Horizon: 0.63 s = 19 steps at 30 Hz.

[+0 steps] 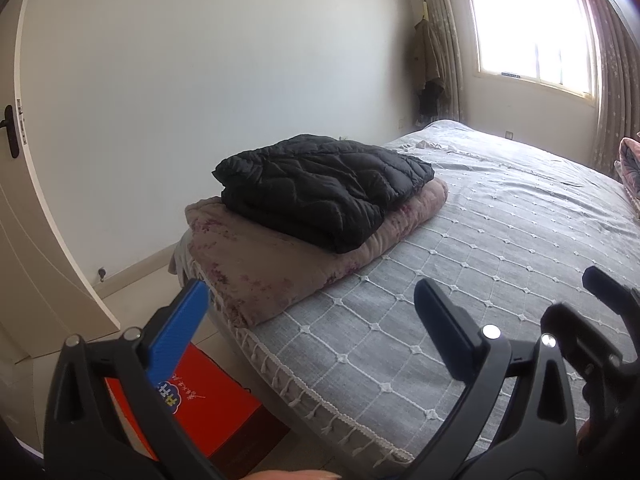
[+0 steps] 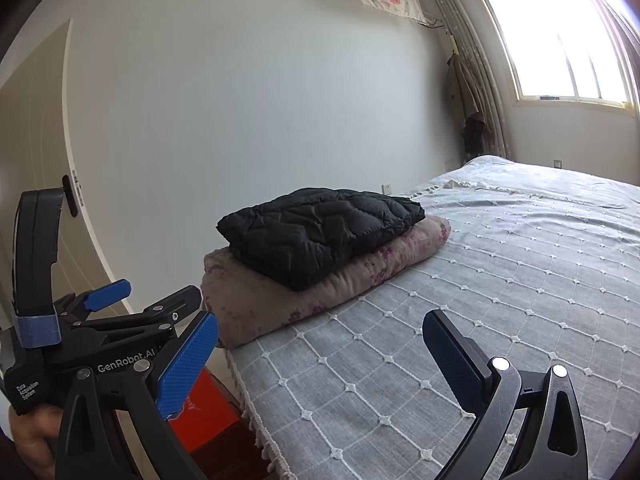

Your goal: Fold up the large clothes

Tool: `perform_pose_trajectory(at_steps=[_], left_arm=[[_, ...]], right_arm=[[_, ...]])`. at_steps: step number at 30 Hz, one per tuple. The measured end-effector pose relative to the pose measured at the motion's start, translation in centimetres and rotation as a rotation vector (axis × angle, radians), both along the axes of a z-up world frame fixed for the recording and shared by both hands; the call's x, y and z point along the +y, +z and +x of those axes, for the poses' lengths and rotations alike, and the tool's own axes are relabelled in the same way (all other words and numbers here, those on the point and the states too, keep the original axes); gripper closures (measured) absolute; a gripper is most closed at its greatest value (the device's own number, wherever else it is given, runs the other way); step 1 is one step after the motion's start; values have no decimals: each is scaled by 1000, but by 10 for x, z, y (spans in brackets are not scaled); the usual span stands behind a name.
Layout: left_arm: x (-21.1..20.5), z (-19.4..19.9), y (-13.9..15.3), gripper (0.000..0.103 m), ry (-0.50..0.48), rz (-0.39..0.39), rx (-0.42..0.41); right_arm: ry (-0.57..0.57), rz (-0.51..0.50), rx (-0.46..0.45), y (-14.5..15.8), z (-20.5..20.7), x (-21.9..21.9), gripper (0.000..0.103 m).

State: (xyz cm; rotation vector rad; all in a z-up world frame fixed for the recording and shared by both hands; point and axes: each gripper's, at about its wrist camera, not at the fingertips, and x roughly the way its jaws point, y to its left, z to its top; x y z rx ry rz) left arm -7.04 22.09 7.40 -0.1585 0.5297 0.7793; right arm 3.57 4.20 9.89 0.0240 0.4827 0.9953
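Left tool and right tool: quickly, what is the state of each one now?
Left tool: open, holding nothing.
Right tool: open, holding nothing.

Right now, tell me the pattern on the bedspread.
The bedspread is grey with a white stitched diamond grid and a tasselled white fringe; it shows best in the right wrist view.

Both wrist views look from the near corner of the bed [image 1: 500,248], low above its grey cover and facing along it toward the window [image 1: 532,24]. Each frames its own spread fingers at the bottom. The right view sits slightly right of the left view and catches the left gripper [image 2: 132,300] at its left edge. Both share the folded jacket [image 1: 320,188] on the blanket [image 1: 256,264], well ahead.
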Motion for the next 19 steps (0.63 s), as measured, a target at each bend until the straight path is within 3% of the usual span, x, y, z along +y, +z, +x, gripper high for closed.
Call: perform_pose_trajectory(at_steps=[19], left_arm=[[-2, 5, -2, 1, -19, 1, 6]], right_arm=[[-2, -1, 3, 1, 0, 0, 0]])
